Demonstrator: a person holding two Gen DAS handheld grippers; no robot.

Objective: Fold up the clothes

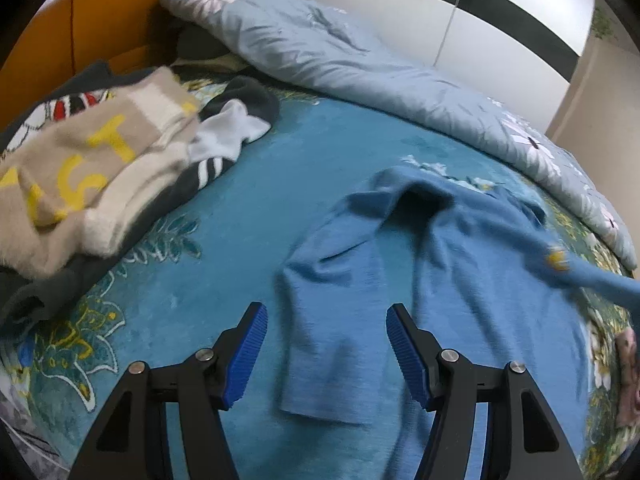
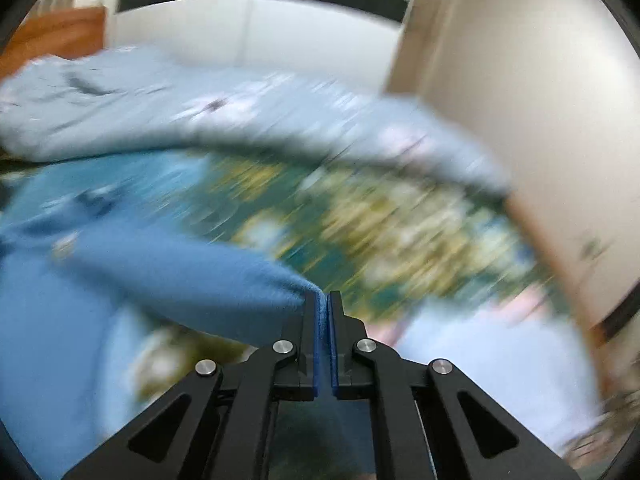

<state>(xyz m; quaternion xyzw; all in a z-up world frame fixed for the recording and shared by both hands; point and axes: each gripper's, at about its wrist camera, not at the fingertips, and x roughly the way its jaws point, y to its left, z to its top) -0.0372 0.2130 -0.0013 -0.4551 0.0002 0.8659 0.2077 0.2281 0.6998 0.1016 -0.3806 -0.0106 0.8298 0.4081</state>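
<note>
— While the left camera looks down at the bed, what can you see?

— One blue sweater (image 1: 420, 280) lies spread on the teal bed cover (image 1: 248, 208). The left gripper (image 1: 326, 332) hangs over its near left edge with its two blue pads wide apart, holding nothing. At the far left sits one pile of folded clothes (image 1: 92, 172), with a beige top with yellow letters on it. One pale blue quilt (image 1: 340, 52) with flowers lies along the far side.

— Does the right camera show the pile?

— No. It shows the right gripper (image 2: 324, 300) squeezed tight on one sleeve of the sweater (image 2: 180, 284), pulling it up off the bed. That gripper cannot be seen from the left camera, only the sleeve stretching off to the right.

— What is hard to make out?

— Nearly all of the right view is smeared. The quilt (image 2: 200, 120) and bed cover (image 2: 360, 232) are streaks there. The pile is cut off at the left edge, so I cannot count its clothes.
</note>
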